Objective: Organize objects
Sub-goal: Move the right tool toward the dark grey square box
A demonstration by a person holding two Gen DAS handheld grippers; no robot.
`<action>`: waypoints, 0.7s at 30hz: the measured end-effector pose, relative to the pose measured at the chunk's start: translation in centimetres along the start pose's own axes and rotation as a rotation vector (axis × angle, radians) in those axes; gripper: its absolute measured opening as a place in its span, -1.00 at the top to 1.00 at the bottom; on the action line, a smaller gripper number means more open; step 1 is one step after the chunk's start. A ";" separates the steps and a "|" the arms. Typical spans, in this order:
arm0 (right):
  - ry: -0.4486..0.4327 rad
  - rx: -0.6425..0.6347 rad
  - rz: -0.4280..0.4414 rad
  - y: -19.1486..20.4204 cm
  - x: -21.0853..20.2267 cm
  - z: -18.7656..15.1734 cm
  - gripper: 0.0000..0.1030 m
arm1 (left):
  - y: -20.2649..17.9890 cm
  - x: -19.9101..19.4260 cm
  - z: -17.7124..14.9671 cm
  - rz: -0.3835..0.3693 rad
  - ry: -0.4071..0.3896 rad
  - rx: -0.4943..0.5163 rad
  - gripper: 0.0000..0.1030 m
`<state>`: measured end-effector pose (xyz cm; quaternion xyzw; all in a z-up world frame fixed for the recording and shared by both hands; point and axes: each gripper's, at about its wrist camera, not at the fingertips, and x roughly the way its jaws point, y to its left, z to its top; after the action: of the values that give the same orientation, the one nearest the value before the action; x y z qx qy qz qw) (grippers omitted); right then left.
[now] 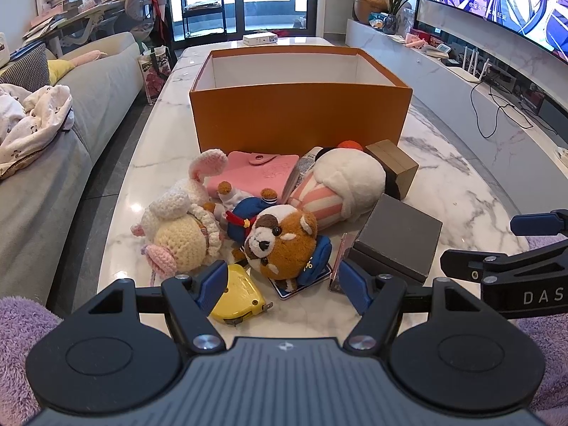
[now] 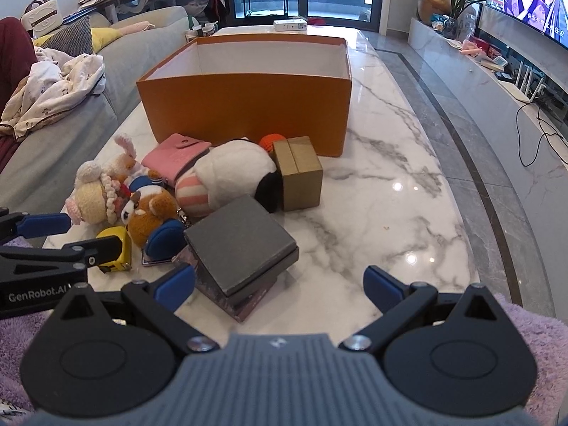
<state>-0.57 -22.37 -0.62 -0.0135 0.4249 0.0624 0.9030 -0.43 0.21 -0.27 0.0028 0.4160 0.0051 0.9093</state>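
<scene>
An open orange box [image 1: 298,117] [image 2: 245,106] stands on the marble table, its inside white. In front of it lies a pile: a crocheted bunny doll [image 1: 177,227] [image 2: 94,198], a brown plush with blue clothes [image 1: 280,238] [image 2: 149,213], a pink wallet [image 1: 255,174] [image 2: 174,156], a white and pink-striped plush [image 1: 337,184] [image 2: 227,177], a gold box [image 1: 394,167] [image 2: 300,174], a grey box [image 1: 397,238] [image 2: 241,245] and a yellow tape measure [image 1: 241,294] [image 2: 112,248]. My left gripper [image 1: 282,284] is open just before the brown plush. My right gripper [image 2: 280,284] is open, empty, beside the grey box.
A grey sofa [image 1: 88,81] with clothes runs along the left of the table. A TV console [image 1: 479,71] with cables stands at the right. A small white box [image 1: 259,38] lies at the table's far end. Bare marble [image 2: 390,213] lies right of the pile.
</scene>
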 end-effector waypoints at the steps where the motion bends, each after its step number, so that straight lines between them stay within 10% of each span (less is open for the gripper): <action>1: 0.001 -0.001 0.000 0.0 0.0 0.0 -0.96 | 0.0 0.0 0.0 0.000 0.000 -0.001 -0.58; 21: 0.002 -0.002 0.000 0.1 0.1 -0.1 -0.96 | 0.1 -0.1 -0.2 -0.032 0.023 -0.021 -0.58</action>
<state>-0.60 -22.23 -0.75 -0.0143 0.4258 0.0629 0.9025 -0.63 0.33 -0.27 -0.0133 0.4263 -0.0049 0.9045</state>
